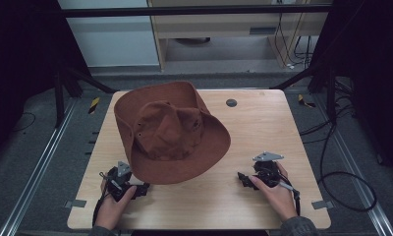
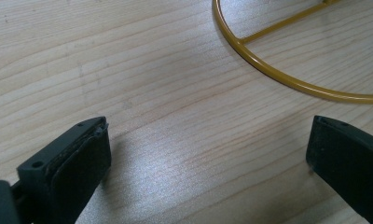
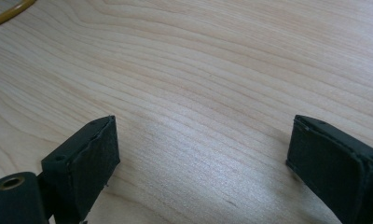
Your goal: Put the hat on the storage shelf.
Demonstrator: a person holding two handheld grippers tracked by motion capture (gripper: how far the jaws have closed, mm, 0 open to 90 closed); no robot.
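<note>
Two grippers, left [image 1: 144, 187] and right [image 1: 240, 176], rest released on the table [image 1: 263, 128], flanking a brown hat [image 1: 171, 130] above a yellow wire ring [image 2: 287, 80].

You've got no readable text, labels, brands or numbers anywhere here. The only sign-like markings are the yellow-and-black hazard tape strips [image 1: 94, 104] on the floor, one on each side of the table [image 1: 263, 128], and they carry no lettering. Nothing is printed on the hat [image 1: 170, 130] or on your grippers.
</note>
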